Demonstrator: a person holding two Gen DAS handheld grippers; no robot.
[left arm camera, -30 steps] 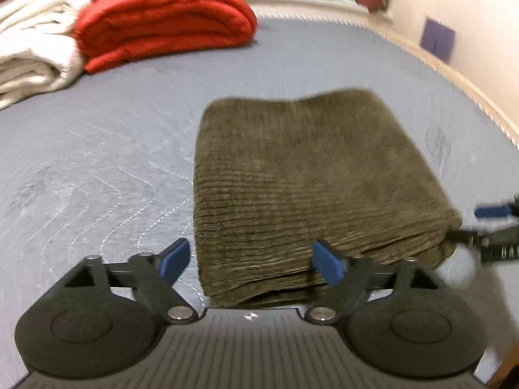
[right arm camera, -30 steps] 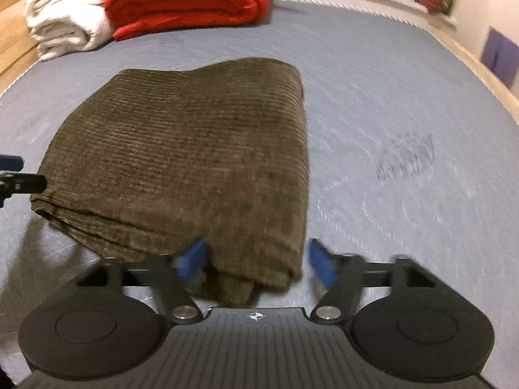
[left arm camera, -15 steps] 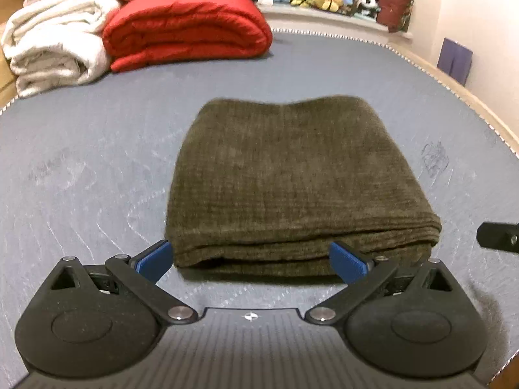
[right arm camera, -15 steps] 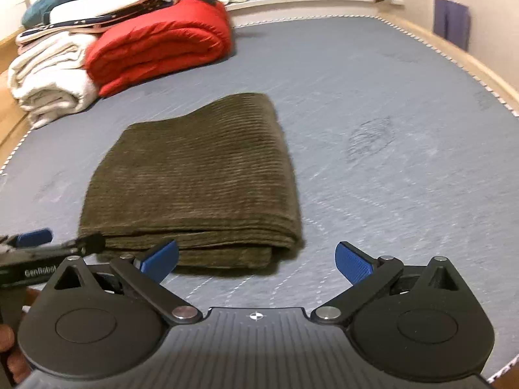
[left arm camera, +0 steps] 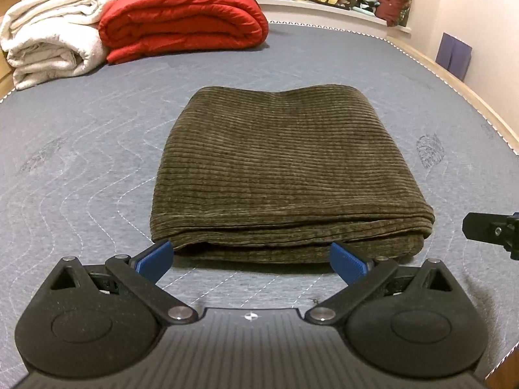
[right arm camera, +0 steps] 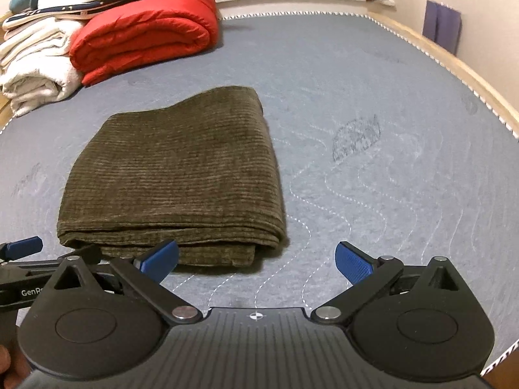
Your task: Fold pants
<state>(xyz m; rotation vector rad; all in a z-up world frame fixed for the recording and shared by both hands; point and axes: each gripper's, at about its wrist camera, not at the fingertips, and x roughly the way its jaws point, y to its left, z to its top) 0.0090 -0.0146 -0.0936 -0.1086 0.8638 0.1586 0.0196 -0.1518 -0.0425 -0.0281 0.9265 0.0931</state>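
Pants folded into a fat block on the bed
Long side runs away from the cameras, layered edge nearest; left gripper and right gripper both spread wide, just opened, holding nothing.

One folded pair of pants; one red quilt; one white blanket; two grippers: left gripper, right gripper.
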